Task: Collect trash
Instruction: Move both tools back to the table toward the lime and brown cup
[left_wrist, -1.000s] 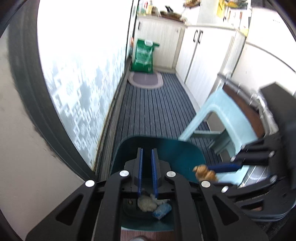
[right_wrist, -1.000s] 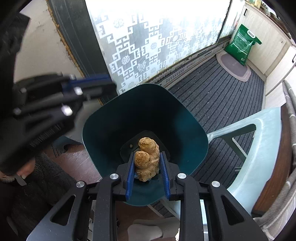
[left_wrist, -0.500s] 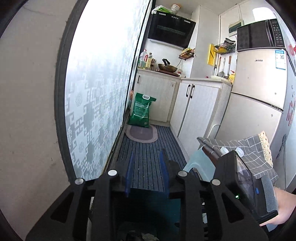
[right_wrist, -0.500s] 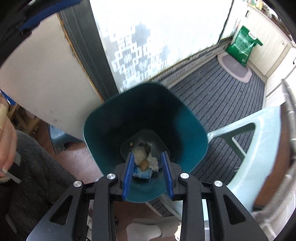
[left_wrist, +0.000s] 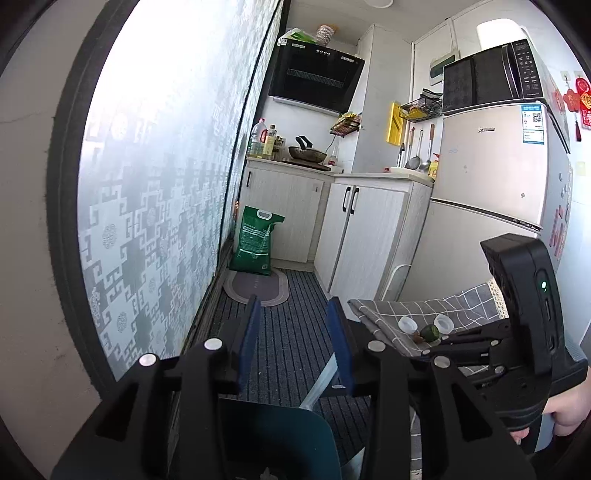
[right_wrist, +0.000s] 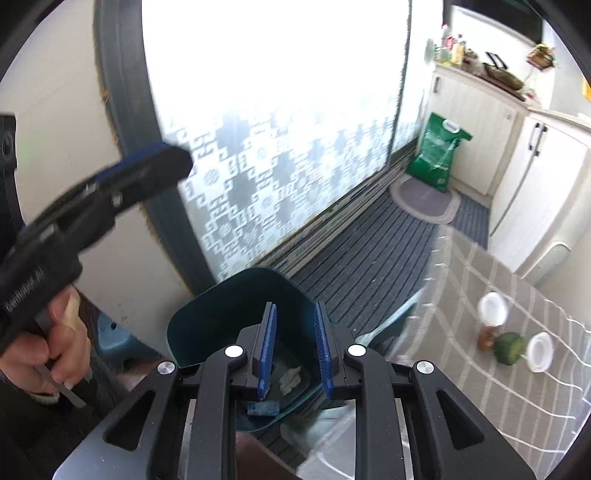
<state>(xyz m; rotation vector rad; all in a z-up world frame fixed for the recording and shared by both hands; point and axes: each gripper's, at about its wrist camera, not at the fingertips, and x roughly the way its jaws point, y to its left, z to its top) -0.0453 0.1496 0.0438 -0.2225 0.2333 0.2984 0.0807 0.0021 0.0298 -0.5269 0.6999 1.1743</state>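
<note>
A dark teal trash bin (right_wrist: 221, 314) stands on the floor below both grippers; its rim also shows in the left wrist view (left_wrist: 273, 424). White crumpled paper (right_wrist: 290, 376) and a blue scrap (right_wrist: 262, 408) lie inside it. My right gripper (right_wrist: 293, 354) is open and empty above the bin. My left gripper (left_wrist: 293, 347) is open and empty, raised and looking down the kitchen. On the grey checked tablecloth (right_wrist: 480, 369) lie two white caps (right_wrist: 491, 308), a green round fruit (right_wrist: 509, 347) and a small brown piece (right_wrist: 485, 338).
A pale blue plastic stool (right_wrist: 391, 325) stands by the bin. A frosted patterned glass door (left_wrist: 155, 206) runs along the left. A green bag (left_wrist: 255, 240) and an oval mat (left_wrist: 258, 286) sit at the far end by white cabinets (left_wrist: 365, 236) and a fridge (left_wrist: 491, 192).
My right gripper let the brown ginger-like lump fall into the bin and has lifted and turned toward the table. My left gripper has opened wider and risen away from the bin.
</note>
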